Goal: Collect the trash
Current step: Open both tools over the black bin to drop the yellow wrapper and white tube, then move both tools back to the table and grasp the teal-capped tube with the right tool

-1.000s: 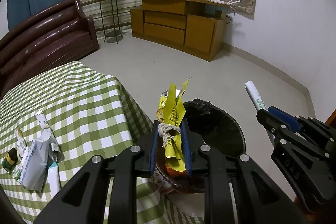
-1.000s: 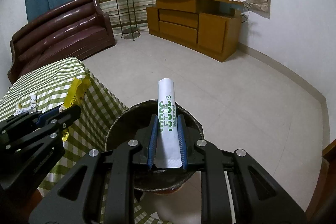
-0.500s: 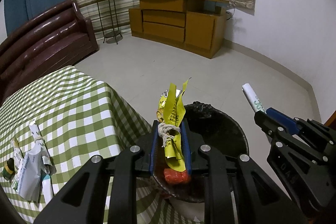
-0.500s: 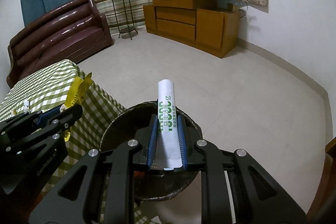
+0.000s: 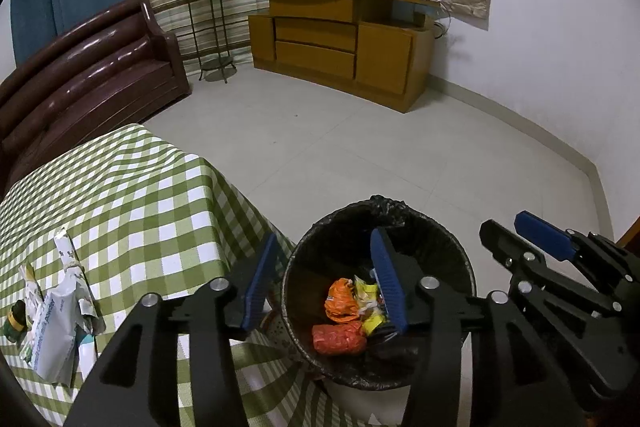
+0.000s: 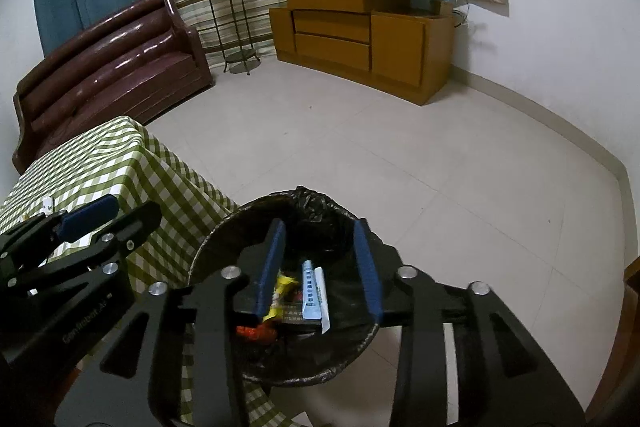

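- both my left gripper (image 5: 324, 281) and right gripper (image 6: 318, 269) hang over the black-lined bin (image 5: 460, 259), fingers opening, empty, so wrappers fall inside.
- more trash (image 5: 56, 323) waits on the checked surface (image 5: 132, 195).

A round bin lined with a black plastic bag (image 5: 460, 267) stands on the floor just right of the table under a green-checked cloth (image 5: 132, 195), holding an orange crumpled wrapper (image 5: 340, 301) and a white printed tube (image 6: 313, 289). Crumpled white paper packaging (image 5: 56, 327) lies on the table's left part. Behind, a brown leather sofa (image 5: 92, 75) sits left of a wooden sideboard (image 5: 340, 47).
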Available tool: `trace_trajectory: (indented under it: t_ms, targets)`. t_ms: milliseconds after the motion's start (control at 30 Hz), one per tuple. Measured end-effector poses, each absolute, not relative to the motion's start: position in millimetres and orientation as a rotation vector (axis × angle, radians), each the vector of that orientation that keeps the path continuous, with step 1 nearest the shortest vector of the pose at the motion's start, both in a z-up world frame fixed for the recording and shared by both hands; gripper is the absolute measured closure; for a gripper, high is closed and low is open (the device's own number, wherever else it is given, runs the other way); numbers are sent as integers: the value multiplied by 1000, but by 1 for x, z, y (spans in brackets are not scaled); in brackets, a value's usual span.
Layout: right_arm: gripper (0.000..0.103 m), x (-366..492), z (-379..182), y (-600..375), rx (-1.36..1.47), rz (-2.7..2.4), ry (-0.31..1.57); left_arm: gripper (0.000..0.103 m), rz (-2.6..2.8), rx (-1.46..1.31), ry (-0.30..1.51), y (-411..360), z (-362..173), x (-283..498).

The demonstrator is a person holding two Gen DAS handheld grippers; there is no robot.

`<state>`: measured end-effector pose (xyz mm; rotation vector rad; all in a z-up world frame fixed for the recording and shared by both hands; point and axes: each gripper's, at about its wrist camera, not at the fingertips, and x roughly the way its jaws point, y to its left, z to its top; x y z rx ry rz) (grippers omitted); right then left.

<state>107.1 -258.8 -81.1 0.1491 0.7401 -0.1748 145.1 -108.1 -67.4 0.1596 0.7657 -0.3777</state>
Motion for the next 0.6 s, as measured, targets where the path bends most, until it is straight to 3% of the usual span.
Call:
trace_trajectory:
  t_ms: [133,600]
  targets:
    - [53,105,-80,-258,142,-191,739,49,-375,146,763,-102,-65,143]
    - [49,96,-65,-236,140,-174,733,45,-328,109,744,-55,-47,125]
